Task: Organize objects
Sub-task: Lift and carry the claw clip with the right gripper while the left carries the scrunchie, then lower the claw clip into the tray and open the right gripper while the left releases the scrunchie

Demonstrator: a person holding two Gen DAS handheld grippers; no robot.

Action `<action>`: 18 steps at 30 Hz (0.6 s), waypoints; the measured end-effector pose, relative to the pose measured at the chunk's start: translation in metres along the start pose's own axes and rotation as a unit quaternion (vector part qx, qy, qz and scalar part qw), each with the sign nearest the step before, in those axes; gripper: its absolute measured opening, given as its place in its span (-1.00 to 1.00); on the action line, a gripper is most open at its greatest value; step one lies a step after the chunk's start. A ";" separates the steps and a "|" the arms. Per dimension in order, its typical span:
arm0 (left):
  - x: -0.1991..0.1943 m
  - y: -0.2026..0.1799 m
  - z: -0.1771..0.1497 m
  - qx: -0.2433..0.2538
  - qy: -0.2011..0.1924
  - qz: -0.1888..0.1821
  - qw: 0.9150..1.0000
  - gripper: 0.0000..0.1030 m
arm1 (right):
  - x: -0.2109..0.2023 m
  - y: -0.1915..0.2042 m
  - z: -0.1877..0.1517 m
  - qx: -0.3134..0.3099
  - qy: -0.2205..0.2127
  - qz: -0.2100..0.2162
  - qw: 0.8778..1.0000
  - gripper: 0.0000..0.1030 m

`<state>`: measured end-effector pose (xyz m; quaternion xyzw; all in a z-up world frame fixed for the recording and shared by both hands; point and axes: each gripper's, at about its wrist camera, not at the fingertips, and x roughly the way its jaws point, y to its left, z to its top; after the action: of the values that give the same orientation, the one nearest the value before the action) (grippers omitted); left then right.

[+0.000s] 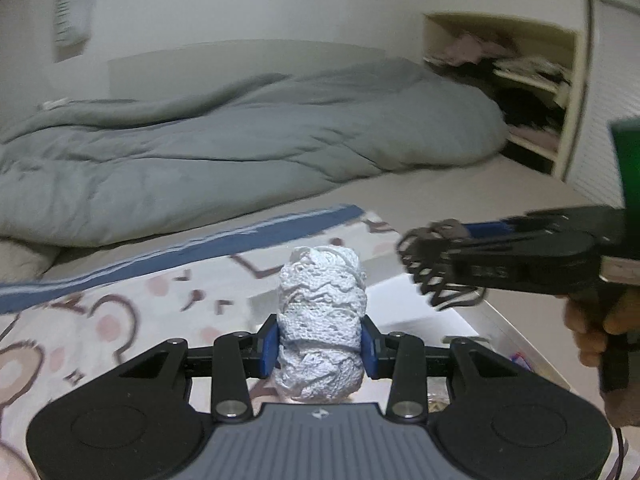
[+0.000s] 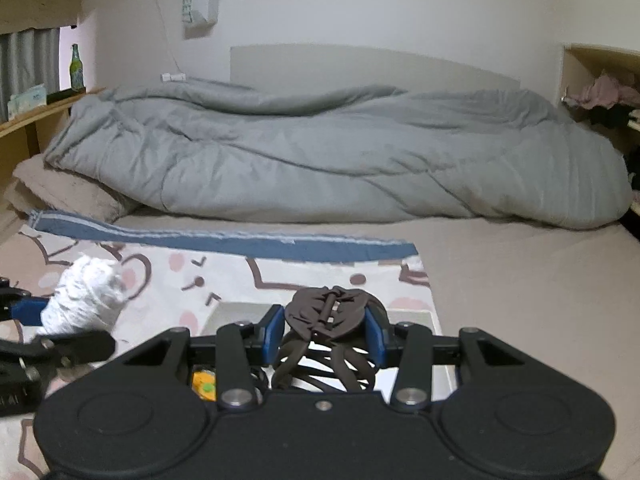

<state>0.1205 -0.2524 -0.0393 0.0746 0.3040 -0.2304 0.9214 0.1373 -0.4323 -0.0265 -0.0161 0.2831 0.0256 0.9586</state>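
Left wrist view: your left gripper [image 1: 320, 342] clamps the white lace roll [image 1: 322, 324]; your right gripper [image 2: 325, 332] pinches the brown strappy bundle [image 2: 328, 312]. You're mid-carry; next, lower each into the white box [image 2: 412, 314] just ahead.

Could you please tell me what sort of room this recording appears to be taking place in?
Most likely a bedroom. A bed with a rumpled grey duvet fills the view, and a wall niche of clothes sits beside it. The left gripper and right gripper each hold a small garment over the bed.
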 end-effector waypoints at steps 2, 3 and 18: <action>0.014 -0.010 0.000 0.012 0.006 -0.016 1.000 -0.20 | 0.010 -0.007 -0.004 0.001 0.006 -0.001 1.000 -0.14; 0.022 -0.015 -0.001 0.015 0.011 -0.023 1.000 -0.20 | 0.016 -0.012 -0.007 0.002 0.010 -0.002 1.000 -0.14; 0.135 -0.058 -0.024 0.018 0.112 -0.104 0.988 -0.20 | 0.074 -0.062 -0.041 -0.009 0.052 0.023 0.998 -0.14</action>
<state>0.1766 -0.3479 -0.1385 0.0851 0.4074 -0.3205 0.8509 0.1802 -0.4928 -0.1000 -0.0193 0.3325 0.0496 0.9416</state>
